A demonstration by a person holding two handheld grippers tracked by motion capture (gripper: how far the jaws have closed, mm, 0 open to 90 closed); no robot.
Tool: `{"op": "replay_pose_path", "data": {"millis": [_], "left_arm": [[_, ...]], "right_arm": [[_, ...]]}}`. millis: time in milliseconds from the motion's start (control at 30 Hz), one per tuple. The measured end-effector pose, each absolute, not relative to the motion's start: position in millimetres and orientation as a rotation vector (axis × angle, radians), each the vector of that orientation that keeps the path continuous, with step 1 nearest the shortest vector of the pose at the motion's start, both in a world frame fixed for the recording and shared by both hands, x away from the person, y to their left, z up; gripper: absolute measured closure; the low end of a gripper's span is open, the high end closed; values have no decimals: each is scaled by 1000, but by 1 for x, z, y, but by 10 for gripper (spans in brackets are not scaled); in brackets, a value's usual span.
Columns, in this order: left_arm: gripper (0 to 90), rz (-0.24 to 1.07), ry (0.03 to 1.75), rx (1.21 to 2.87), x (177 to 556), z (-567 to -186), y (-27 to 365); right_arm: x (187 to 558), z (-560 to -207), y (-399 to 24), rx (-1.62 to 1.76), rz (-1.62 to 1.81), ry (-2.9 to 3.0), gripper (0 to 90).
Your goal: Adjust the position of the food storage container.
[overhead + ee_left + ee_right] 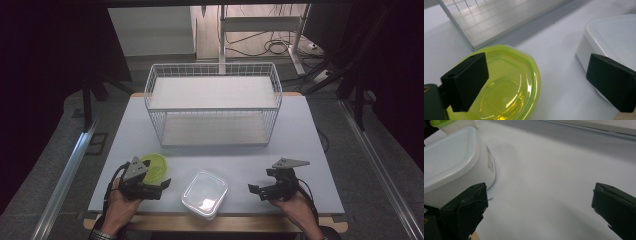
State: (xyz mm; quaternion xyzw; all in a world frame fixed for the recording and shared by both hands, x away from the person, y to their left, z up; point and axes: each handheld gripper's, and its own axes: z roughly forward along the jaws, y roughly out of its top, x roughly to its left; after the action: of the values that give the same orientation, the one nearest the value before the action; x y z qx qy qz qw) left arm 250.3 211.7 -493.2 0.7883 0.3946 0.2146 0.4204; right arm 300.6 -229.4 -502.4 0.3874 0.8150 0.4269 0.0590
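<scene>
Your left tongs (pixel 162 187) gape empty at the white container's (pixel 204 193) nine o'clock, beside the green bowl (pixel 156 165); your right tongs (pixel 256 190) gape empty at its three o'clock

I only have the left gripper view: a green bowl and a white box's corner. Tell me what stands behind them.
Observer: In the high view, a white wire basket with two shelf levels stands at the table's far side.
Operator: Report on the white box.
Observer: The white lidded container lies near the front edge, between both grippers, lid on.
Operator: Now the other hand.
Observer: The right gripper is to the container's right, open, nothing between its fingers.
Operator: And the bowl?
Observer: The green bowl sits left of the container, partly under the open left gripper.
</scene>
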Motion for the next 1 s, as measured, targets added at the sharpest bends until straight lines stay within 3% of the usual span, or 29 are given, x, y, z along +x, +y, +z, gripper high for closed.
{"op": "replay_pose_path", "data": {"millis": [567, 767, 967, 1000], "left_arm": [[95, 476, 987, 1968, 249, -491, 212], [254, 474, 933, 1980, 245, -488, 204], [599, 430, 915, 1967, 243, -486, 202], [599, 415, 915, 1962, 244, -486, 202]], "right_arm": [[301, -506, -227, 1152, 1270, 2468, 92], [300, -505, -226, 1119, 1272, 2465, 134], [299, -505, -227, 1107, 1275, 2472, 173], [299, -505, -227, 1107, 1275, 2472, 173]]}}
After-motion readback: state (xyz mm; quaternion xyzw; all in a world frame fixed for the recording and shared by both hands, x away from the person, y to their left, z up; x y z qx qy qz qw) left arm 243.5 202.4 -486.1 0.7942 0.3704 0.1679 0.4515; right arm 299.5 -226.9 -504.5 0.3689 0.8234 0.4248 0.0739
